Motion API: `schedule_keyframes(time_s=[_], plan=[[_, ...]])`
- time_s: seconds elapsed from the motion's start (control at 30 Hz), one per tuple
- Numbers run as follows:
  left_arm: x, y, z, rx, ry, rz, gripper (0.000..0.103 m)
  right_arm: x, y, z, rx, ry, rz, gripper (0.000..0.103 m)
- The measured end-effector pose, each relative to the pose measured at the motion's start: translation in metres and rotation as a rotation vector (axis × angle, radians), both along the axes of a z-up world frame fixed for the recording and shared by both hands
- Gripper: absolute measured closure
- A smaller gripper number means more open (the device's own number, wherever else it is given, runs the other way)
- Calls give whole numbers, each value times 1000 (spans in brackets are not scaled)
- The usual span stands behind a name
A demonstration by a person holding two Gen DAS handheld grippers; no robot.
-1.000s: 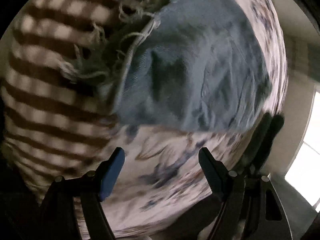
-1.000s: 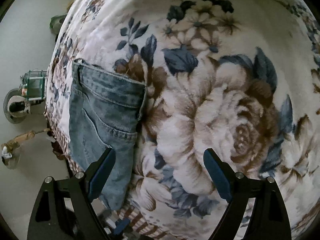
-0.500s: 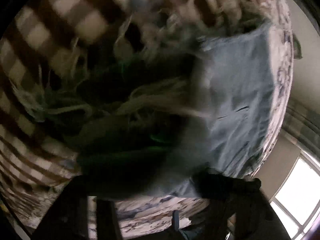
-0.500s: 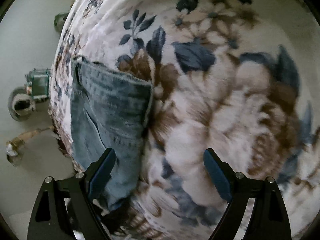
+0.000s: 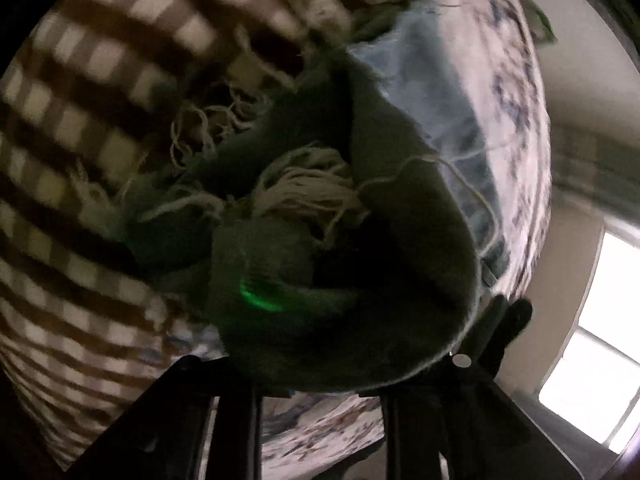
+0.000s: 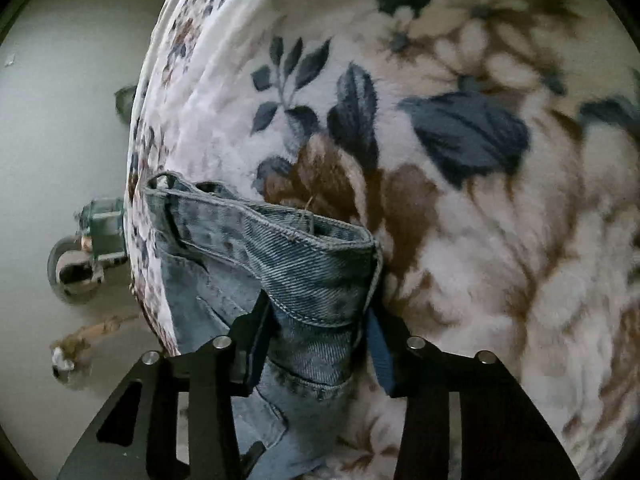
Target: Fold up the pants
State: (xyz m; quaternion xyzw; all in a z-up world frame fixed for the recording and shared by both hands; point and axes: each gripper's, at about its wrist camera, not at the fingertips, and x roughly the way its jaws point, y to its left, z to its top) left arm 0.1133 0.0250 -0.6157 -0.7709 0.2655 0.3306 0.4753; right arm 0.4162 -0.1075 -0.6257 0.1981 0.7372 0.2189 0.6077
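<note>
Light blue denim pants (image 6: 304, 276) lie folded on a floral blanket (image 6: 460, 220). In the right wrist view my right gripper (image 6: 316, 344) has its fingers closed in around the waistband end, the denim pinched between the blue pads. In the left wrist view the frayed hem end of the pants (image 5: 360, 248) fills the frame, bunched and shadowed, right over my left gripper (image 5: 320, 376); its fingertips are hidden under the cloth. White frayed threads (image 5: 304, 192) hang from the hem.
A brown-and-white checked blanket (image 5: 80, 120) lies beside the pants at the bed's edge. The floor (image 6: 60, 120) to the left of the bed holds a wheeled object (image 6: 80, 256). A bright window (image 5: 600, 340) is at the right.
My right gripper moved from open beside the pants onto the waistband and closed on it. My left gripper moved in onto the frayed hem, which now covers its fingers.
</note>
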Motion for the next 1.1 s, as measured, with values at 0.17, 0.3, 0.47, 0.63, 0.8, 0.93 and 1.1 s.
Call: schedule_keyframes(time_s=[0.17,0.3,0.47,0.63,0.8,0.93,1.1], plan=[[-4,22,29,129,-26,-245,88,-31,-20,32,18,-8,-66,62],[-14,25,38,191,-34,-442,88,-71,-58,39,6,31,-101,63],[-35,30,5,183,-23,-447,84,-119,-88,15,55,76,-94,61],[-48,22,-26,156,-100,-325,74,-116,-93,-10,203,65,-142,38],[-62,16,-47,121,-206,-165,50,-114,-79,-22,270,81,-99,26],[-59,18,-60,92,-215,-85,49,-113,-57,-33,296,108,-95,26],[-45,26,-60,93,-206,-38,49,-114,-46,-53,324,117,-174,23]])
